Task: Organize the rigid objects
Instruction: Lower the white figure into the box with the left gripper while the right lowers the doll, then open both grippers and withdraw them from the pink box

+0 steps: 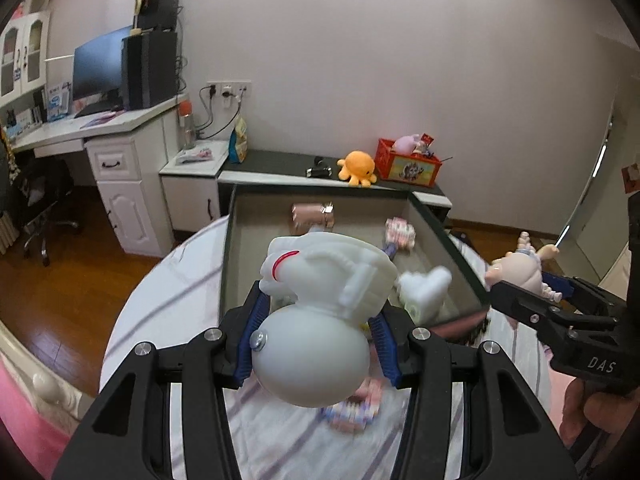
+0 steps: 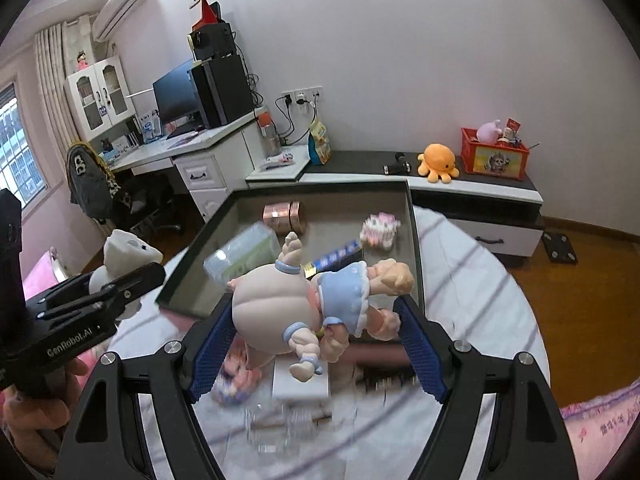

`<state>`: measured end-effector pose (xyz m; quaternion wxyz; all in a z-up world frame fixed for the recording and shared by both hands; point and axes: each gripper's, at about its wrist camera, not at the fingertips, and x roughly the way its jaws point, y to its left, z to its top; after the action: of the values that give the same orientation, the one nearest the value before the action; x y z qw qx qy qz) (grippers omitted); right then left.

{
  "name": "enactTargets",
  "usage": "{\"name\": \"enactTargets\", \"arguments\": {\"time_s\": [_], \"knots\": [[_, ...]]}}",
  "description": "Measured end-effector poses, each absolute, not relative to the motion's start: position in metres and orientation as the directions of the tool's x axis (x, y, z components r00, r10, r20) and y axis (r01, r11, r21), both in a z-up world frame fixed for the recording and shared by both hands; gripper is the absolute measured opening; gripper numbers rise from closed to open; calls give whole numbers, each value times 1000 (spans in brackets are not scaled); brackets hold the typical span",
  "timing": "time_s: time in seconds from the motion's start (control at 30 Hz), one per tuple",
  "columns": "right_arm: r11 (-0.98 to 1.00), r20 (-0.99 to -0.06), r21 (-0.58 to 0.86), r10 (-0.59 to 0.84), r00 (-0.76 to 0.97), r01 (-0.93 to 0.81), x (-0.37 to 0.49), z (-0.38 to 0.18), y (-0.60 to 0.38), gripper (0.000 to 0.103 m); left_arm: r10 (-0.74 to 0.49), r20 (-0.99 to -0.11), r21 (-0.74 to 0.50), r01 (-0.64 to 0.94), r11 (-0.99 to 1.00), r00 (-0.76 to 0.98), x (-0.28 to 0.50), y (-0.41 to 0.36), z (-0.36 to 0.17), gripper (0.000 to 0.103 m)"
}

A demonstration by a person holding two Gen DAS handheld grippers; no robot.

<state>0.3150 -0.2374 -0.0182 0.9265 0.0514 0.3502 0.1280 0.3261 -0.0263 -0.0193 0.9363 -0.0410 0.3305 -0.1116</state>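
My left gripper (image 1: 320, 312) is shut on a white astronaut figure (image 1: 320, 308), held upside down over the near edge of a dark-rimmed open box (image 1: 226, 264). My right gripper (image 2: 316, 320) is shut on a pig-like doll figure in a blue dress (image 2: 312, 304), held above the box's near edge (image 2: 188, 272). Each gripper shows in the other view: the right one (image 1: 552, 300) with its doll, the left one (image 2: 116, 288) with its astronaut. Inside the box lie a copper tin (image 2: 282, 216), a pink-white toy (image 2: 380, 228), a clear case (image 2: 244, 256) and a blue box (image 2: 336, 258).
The box sits on a round table with a striped white cloth (image 2: 472, 280). Loose small items lie on the cloth under the grippers (image 2: 300, 380). Behind stand a low cabinet with an orange octopus plush (image 2: 438, 162) and a red crate (image 2: 494, 158), and a desk with a monitor (image 2: 176, 96).
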Motion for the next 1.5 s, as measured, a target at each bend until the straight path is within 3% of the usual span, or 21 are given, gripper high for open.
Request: {"name": "enactTargets", "arguments": {"time_s": [0.33, 0.63, 0.8, 0.87, 0.97, 1.5], "knots": [[963, -663, 202, 268, 699, -178, 387, -31, -243, 79, -232, -632, -159, 170, 973, 740, 401, -44, -30, 50], [967, -708, 206, 252, 660, -148, 419, -60, -240, 80, -208, -676, -133, 160, 978, 707, 422, -51, -50, 52], [962, -707, 225, 271, 653, -155, 415, -64, -241, 84, -193, -647, -134, 139, 981, 738, 414, -42, -45, 84], [962, -707, 229, 271, 653, -152, 413, -63, -242, 86, -187, -633, -134, 132, 982, 751, 408, -39, -40, 87], [960, -699, 247, 269, 662, -130, 407, -59, -245, 102, -166, -613, -128, 110, 986, 773, 397, -32, -33, 99], [955, -628, 277, 263, 733, -105, 310, -27, -249, 103, -97, -596, -101, 46, 994, 797, 312, -3, -29, 103]]}}
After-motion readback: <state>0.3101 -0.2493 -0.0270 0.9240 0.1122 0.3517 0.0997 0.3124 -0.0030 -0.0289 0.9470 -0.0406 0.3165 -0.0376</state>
